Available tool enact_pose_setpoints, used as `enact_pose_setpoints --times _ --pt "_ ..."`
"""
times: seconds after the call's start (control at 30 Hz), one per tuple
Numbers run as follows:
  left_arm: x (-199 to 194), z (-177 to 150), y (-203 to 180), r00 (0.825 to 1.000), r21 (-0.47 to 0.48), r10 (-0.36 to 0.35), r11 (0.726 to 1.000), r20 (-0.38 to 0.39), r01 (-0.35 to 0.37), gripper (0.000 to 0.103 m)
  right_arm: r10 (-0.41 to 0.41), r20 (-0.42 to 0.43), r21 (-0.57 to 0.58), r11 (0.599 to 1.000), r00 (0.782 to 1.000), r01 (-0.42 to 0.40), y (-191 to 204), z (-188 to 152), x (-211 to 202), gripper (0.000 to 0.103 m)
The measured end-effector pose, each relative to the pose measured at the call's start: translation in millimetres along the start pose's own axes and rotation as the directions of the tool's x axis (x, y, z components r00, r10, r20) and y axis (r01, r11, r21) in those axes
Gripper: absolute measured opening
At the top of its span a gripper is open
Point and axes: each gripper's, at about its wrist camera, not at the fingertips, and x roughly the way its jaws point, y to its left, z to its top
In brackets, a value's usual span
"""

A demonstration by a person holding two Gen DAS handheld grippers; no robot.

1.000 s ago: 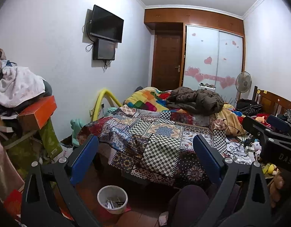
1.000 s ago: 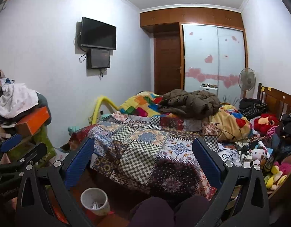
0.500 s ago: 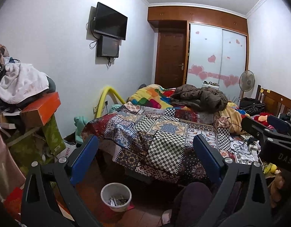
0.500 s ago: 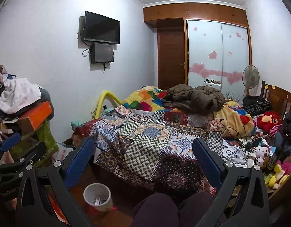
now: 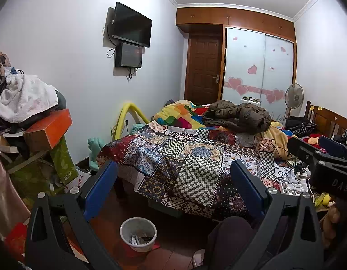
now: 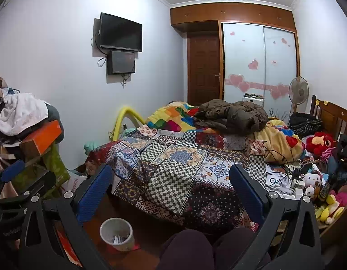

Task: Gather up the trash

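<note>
Both grippers are held up in front of the person, each with its jaws spread wide and nothing between them: the left gripper (image 5: 173, 189) and the right gripper (image 6: 171, 189) both look across the bed (image 5: 187, 157) toward the far door (image 5: 204, 69). The bin (image 5: 138, 234) stands on the floor near the foot of the bed, low and left of centre, with a few scraps of paper already inside. No loose trash is plainly picked out yet — the likeliest spots seem to be the cluttered heap on the left around the orange box (image 5: 47, 130) and the tangle of cables (image 6: 284, 175) and soft toys (image 6: 320, 144) on the right side of the bed. The step in hand looks like a search, so it would pay to tip the cameras down toward the floor and the bed edge (where small wrappers tend to lie), choose one piece, and approach it with open jaws square to its thinnest side — keeping clear of cables, which could snag.
</note>
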Motion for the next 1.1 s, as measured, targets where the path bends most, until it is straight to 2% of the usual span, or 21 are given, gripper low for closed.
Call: enact_pose_setpoints --times 1.1 --pt "-3.0 -2.9 2.3 1.000 0.000 0.005 1.000 0.003 -0.005 0.102 -0.001 -0.002 -0.005 1.000 1.000 0.001 12.8 1.1 0.6 0.103"
